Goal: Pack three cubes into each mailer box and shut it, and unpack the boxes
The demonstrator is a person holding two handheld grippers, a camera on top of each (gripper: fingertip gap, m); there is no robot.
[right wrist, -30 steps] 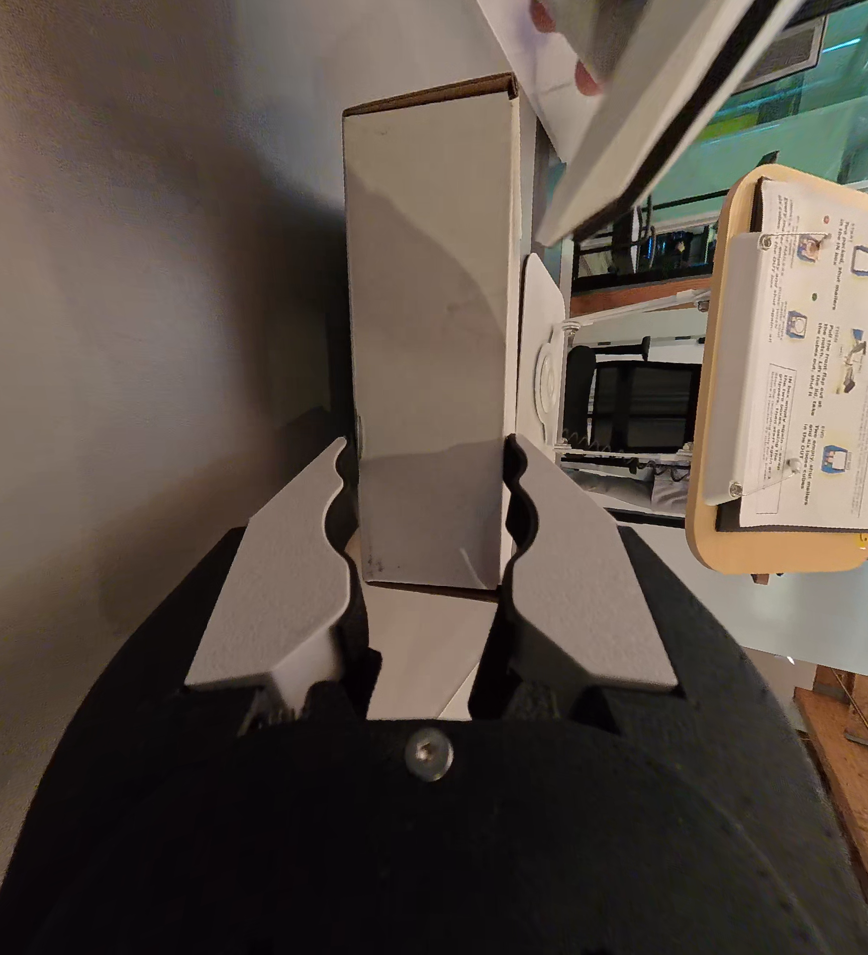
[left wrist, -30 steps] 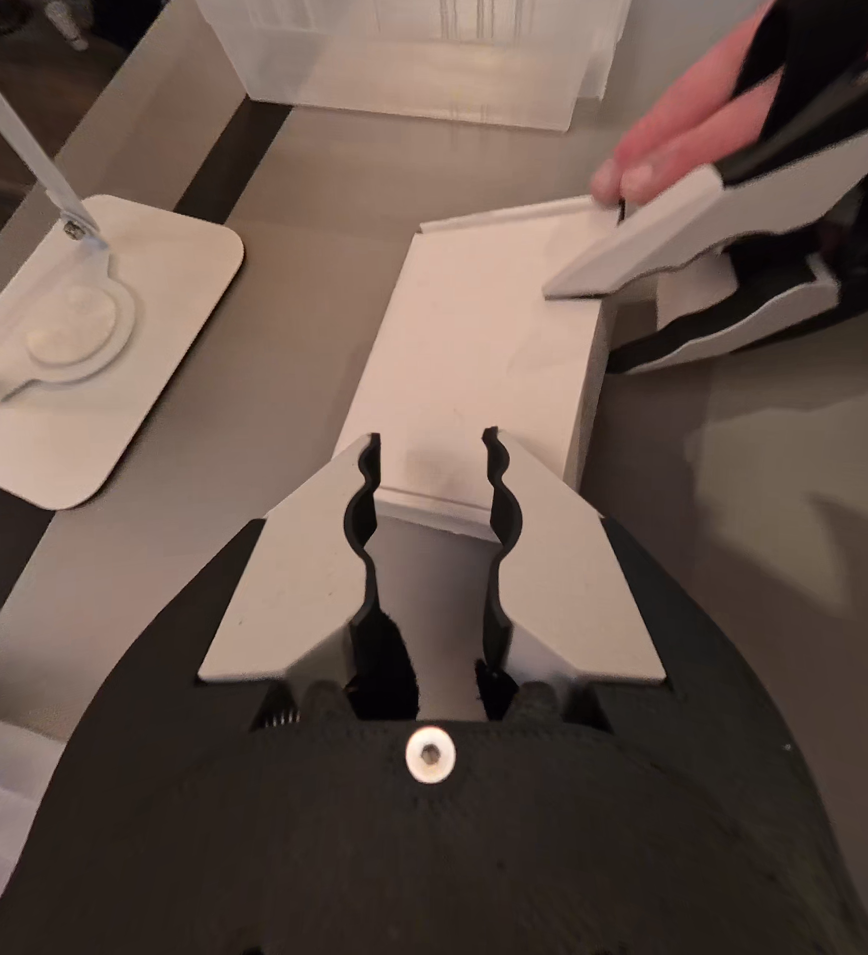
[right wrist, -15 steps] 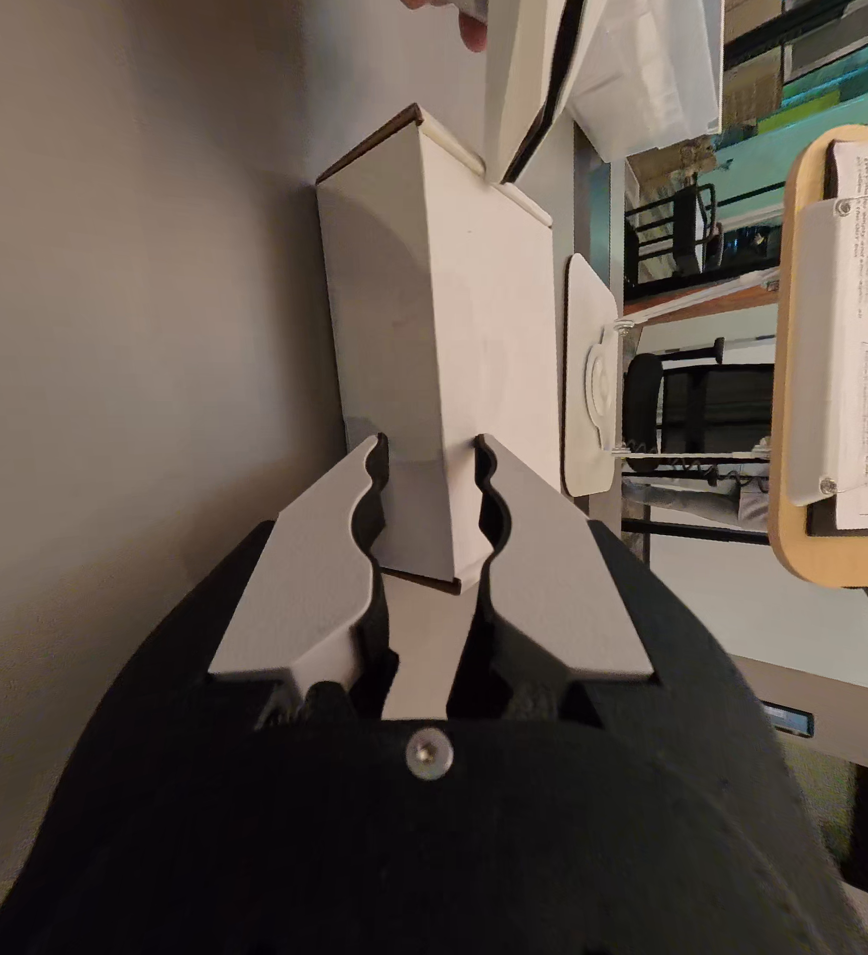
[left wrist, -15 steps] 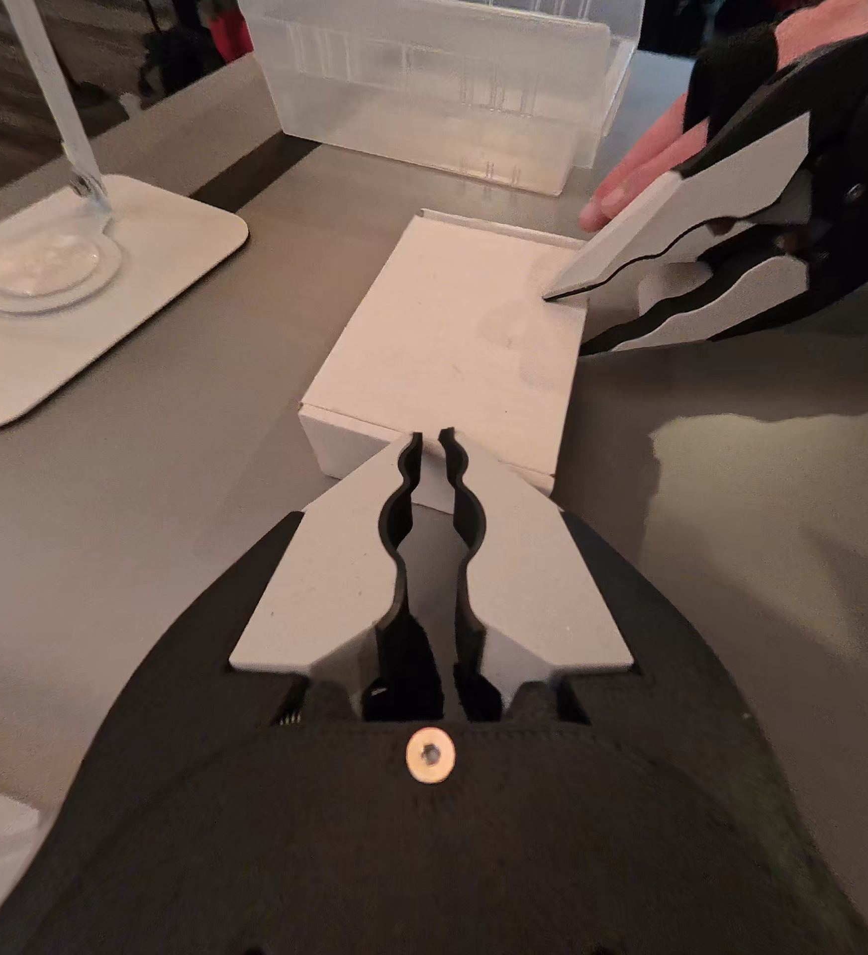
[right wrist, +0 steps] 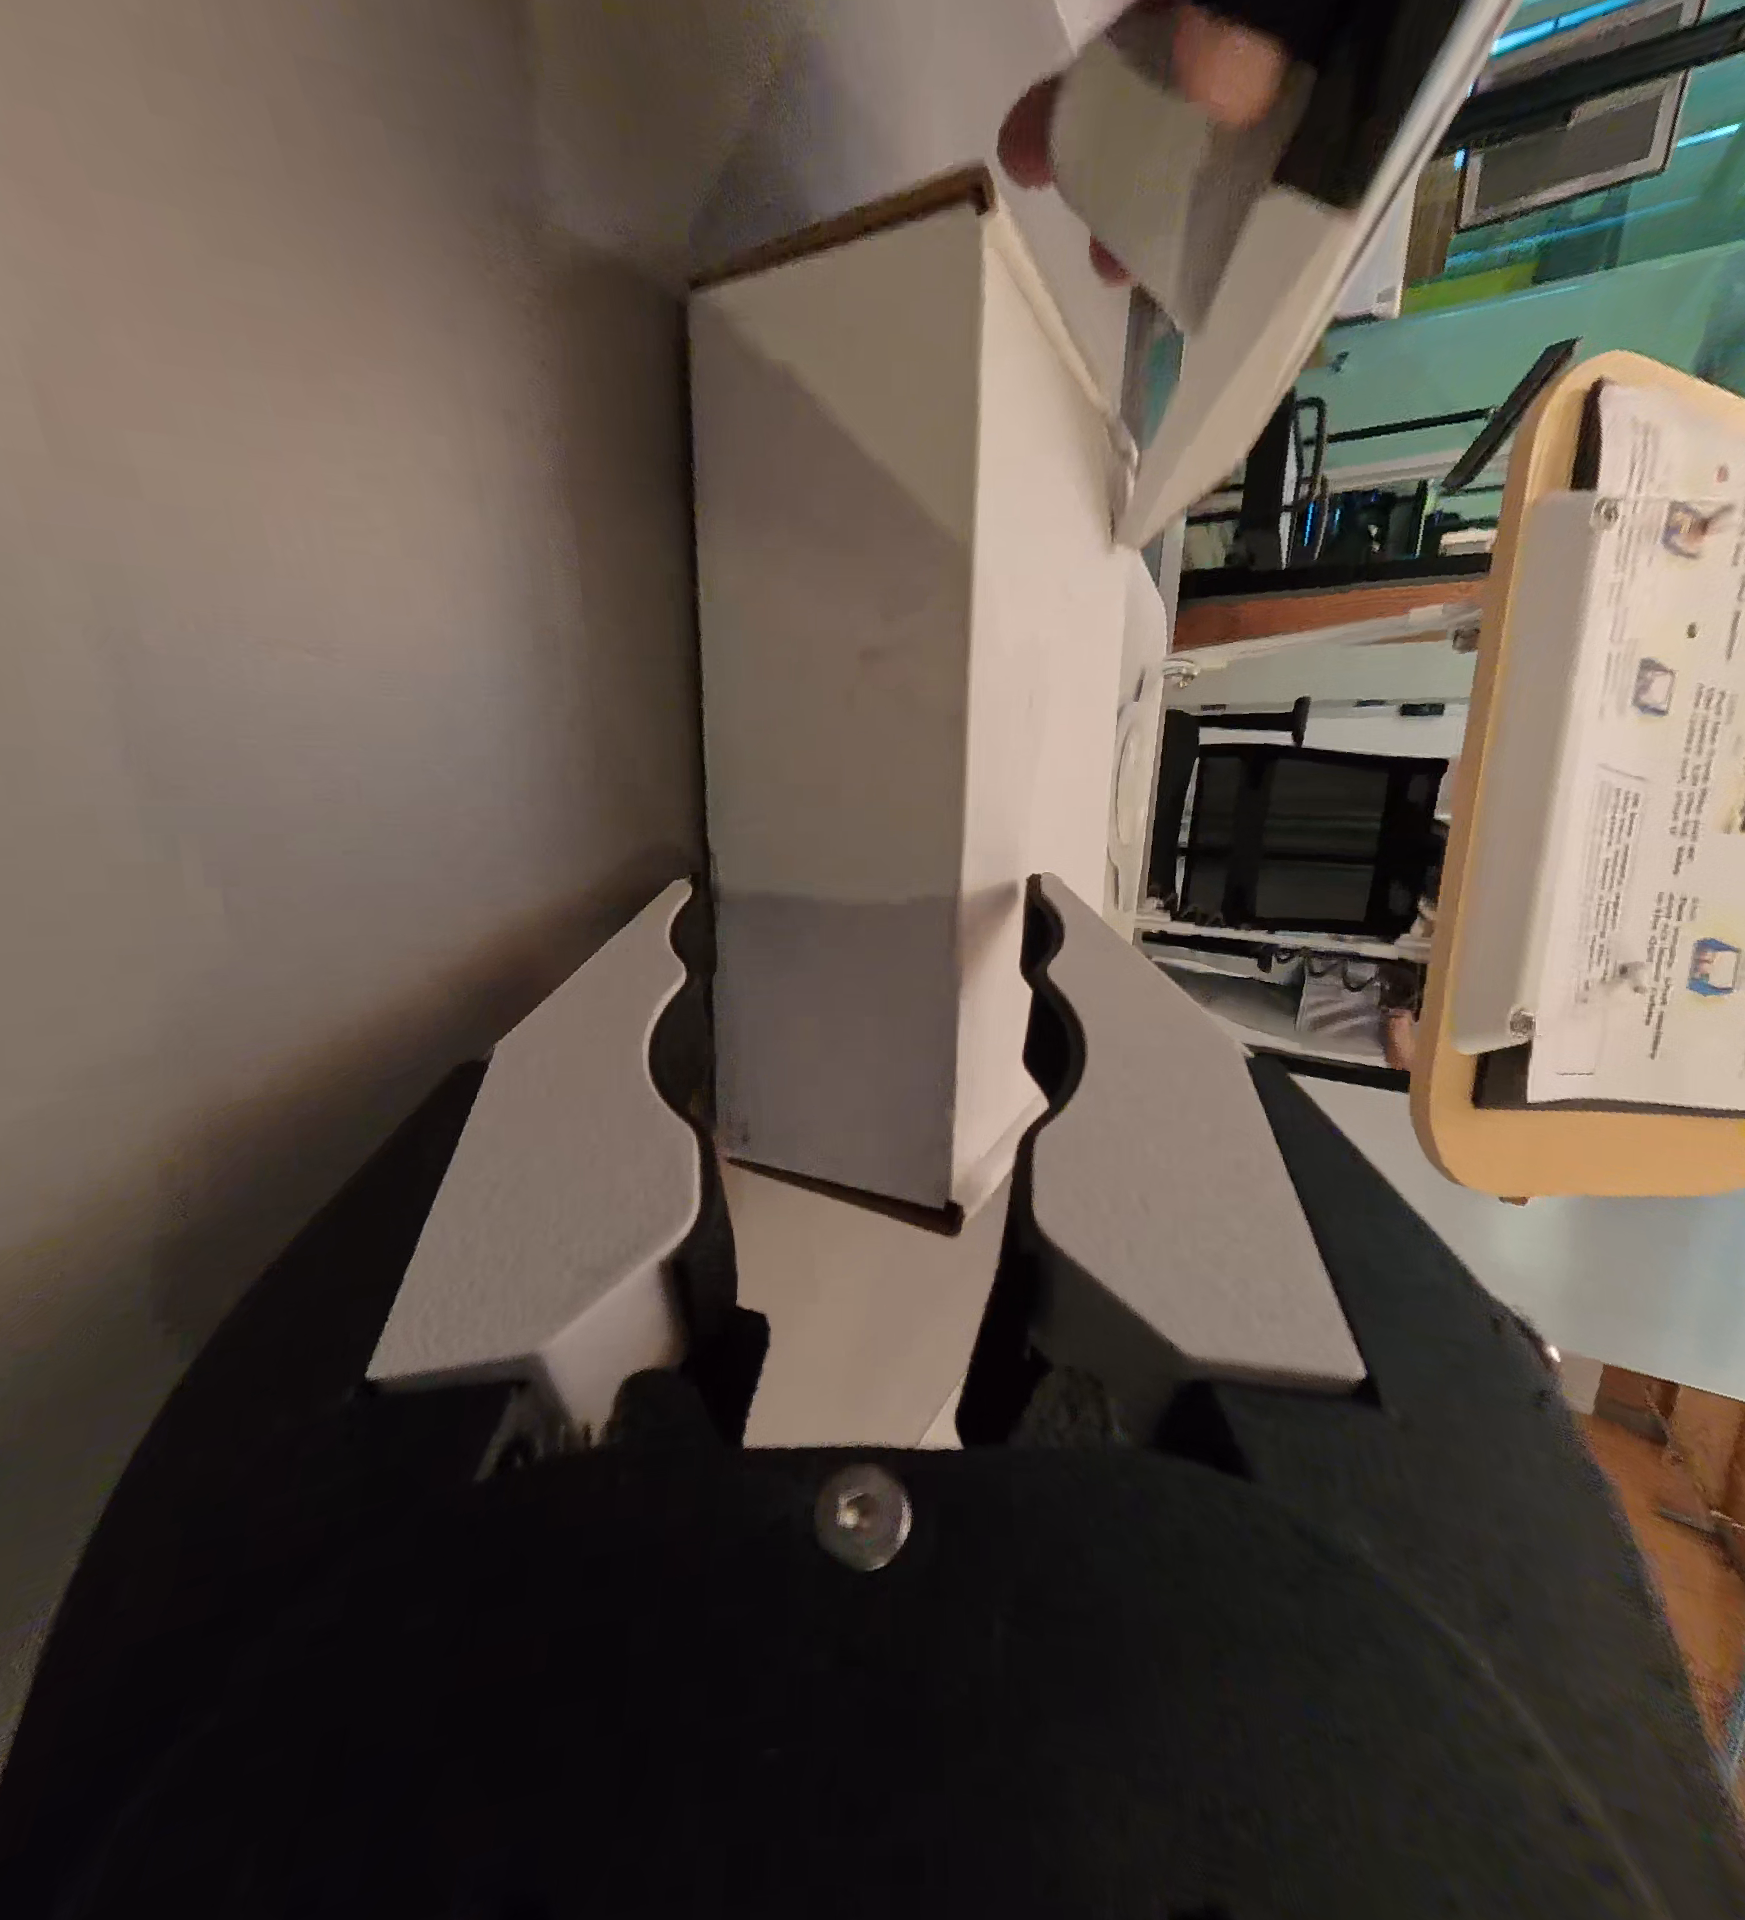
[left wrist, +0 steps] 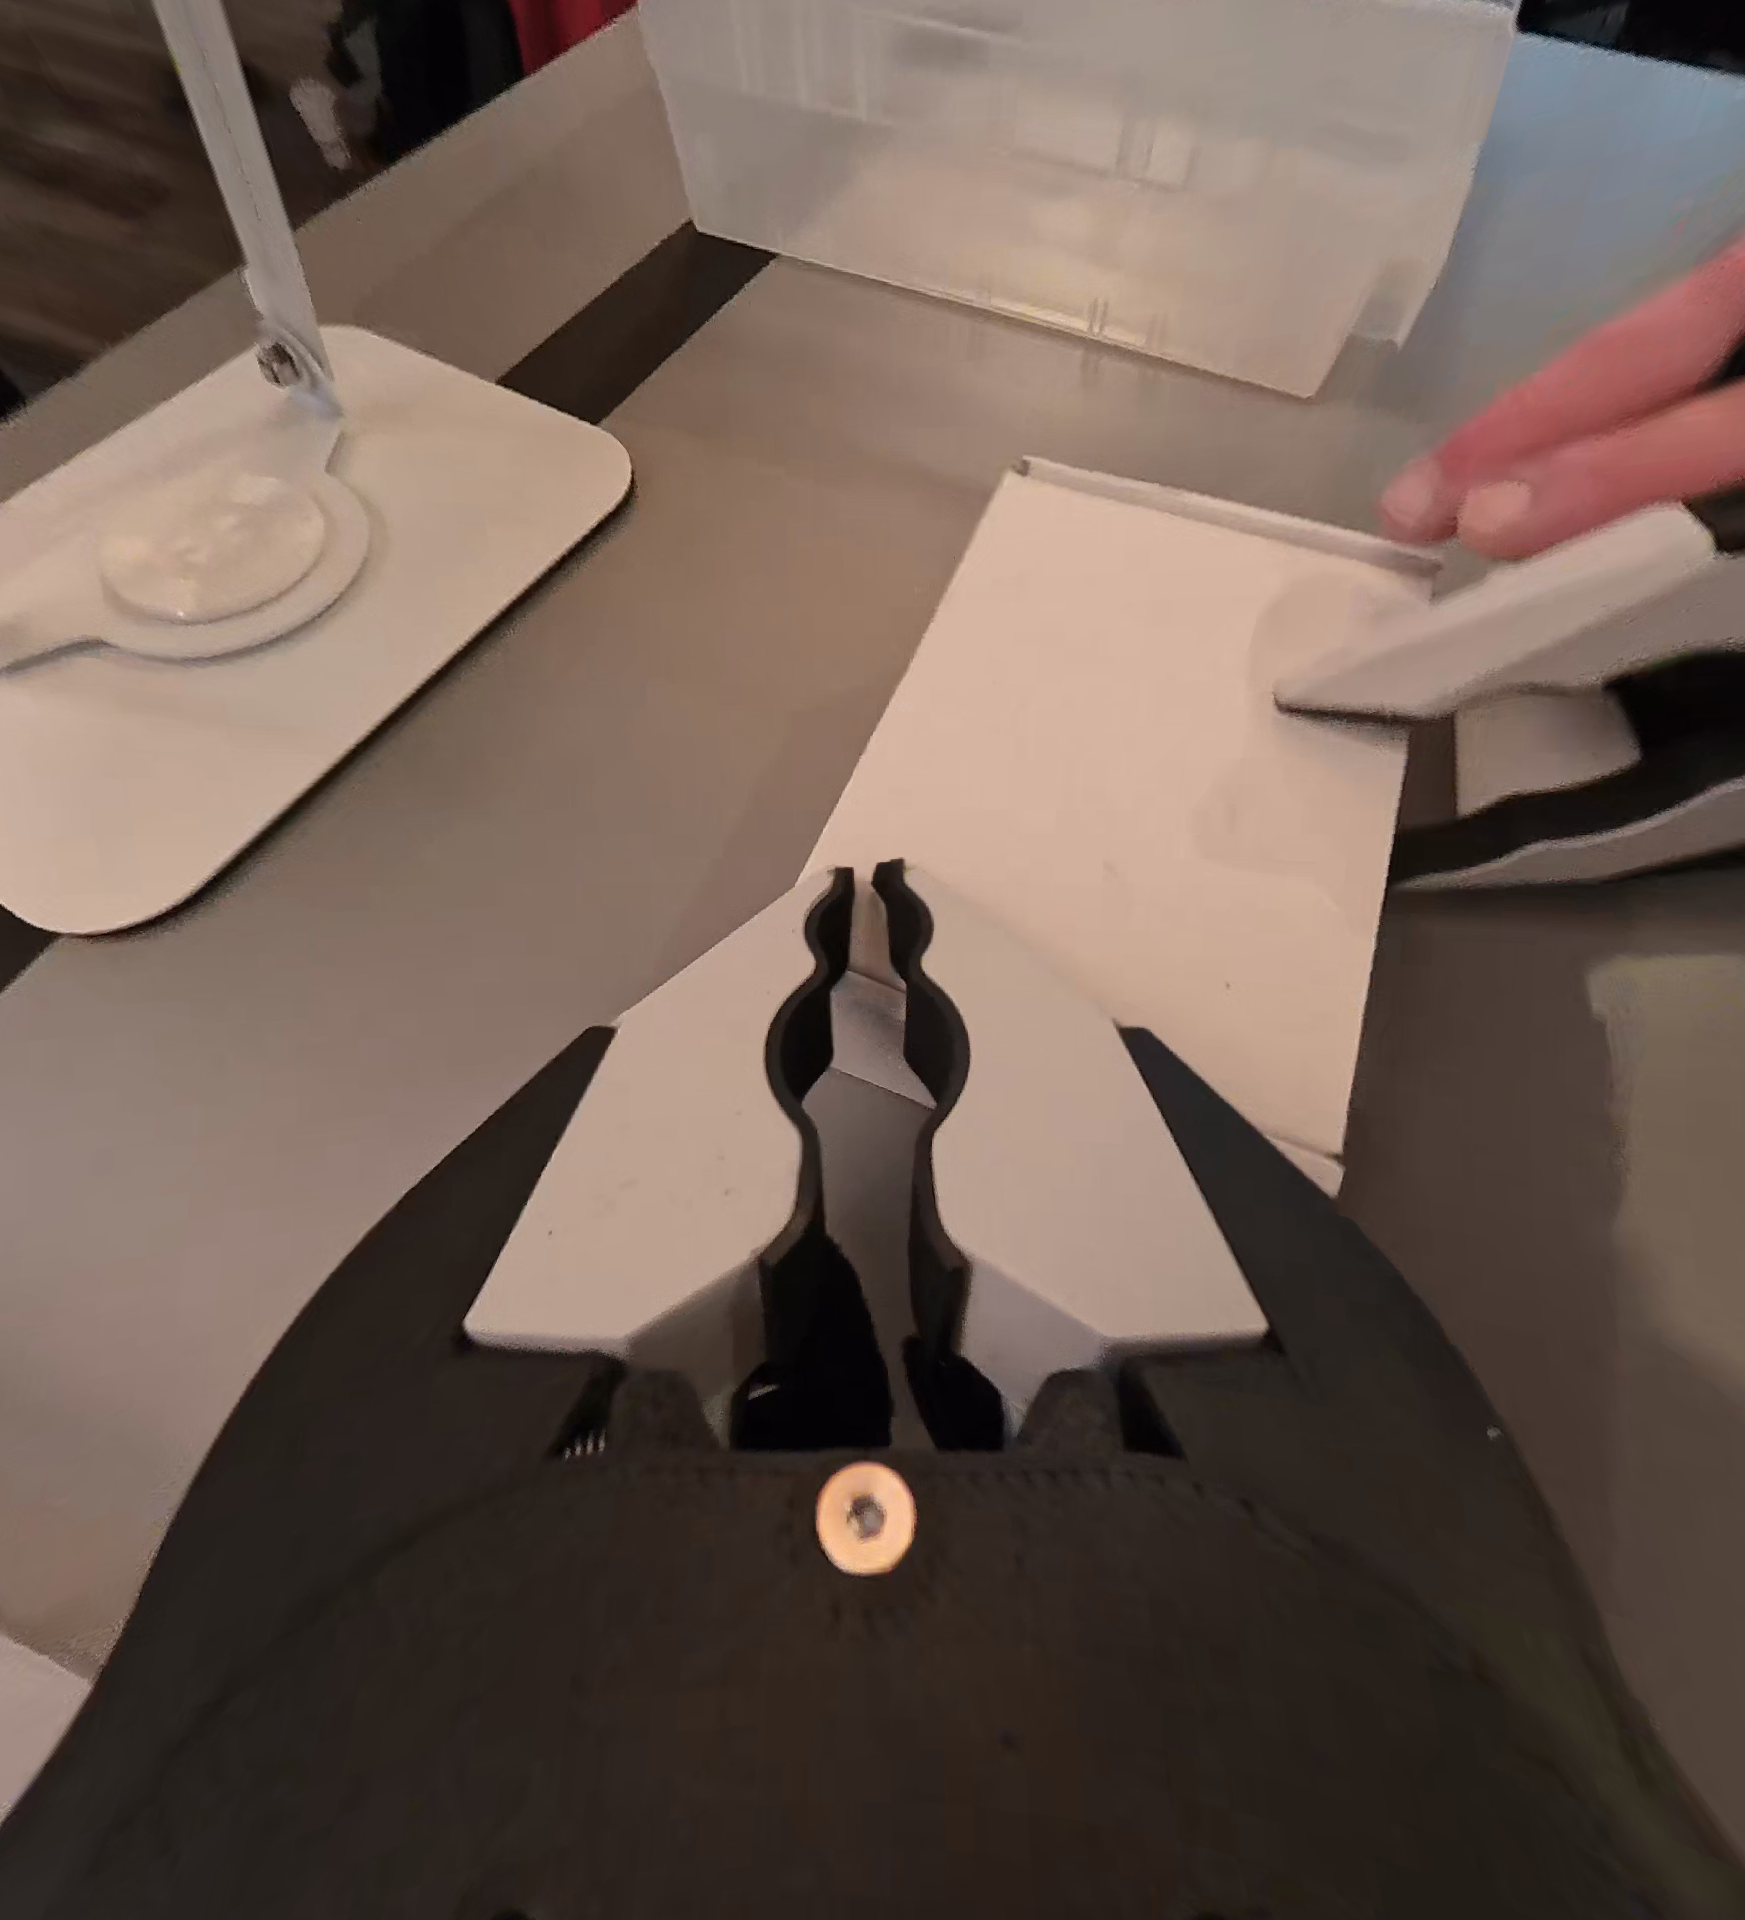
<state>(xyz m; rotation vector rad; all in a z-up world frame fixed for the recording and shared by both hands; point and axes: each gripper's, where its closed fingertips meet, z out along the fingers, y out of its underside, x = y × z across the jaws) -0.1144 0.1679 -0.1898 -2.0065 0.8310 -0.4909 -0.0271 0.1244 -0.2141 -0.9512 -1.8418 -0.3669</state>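
A white mailer box (left wrist: 1107,727) lies shut on the grey table (left wrist: 380,1091). My left gripper (left wrist: 868,878) is shut, its tips over the lid's near left edge. My right gripper (right wrist: 860,896) is open and straddles the box's (right wrist: 837,623) right end, one finger on the table side and one on the lid side, with thin gaps showing. In the left wrist view the right gripper (left wrist: 1367,790) has its upper finger lying on the lid. One finger of the left gripper (right wrist: 1263,312) shows over the box's far end. No cubes are in view.
A clear plastic bin (left wrist: 1055,156) stands at the back of the table. A white stand base (left wrist: 224,644) with a slanted pole is at the left. A person's fingers (left wrist: 1574,457) hold the right gripper. A wooden board with a printed sheet (right wrist: 1626,779) stands beyond the table.
My left gripper has moved forward from in front of the box to over its lid and has closed further. My right gripper's jaws have widened around the box's end.
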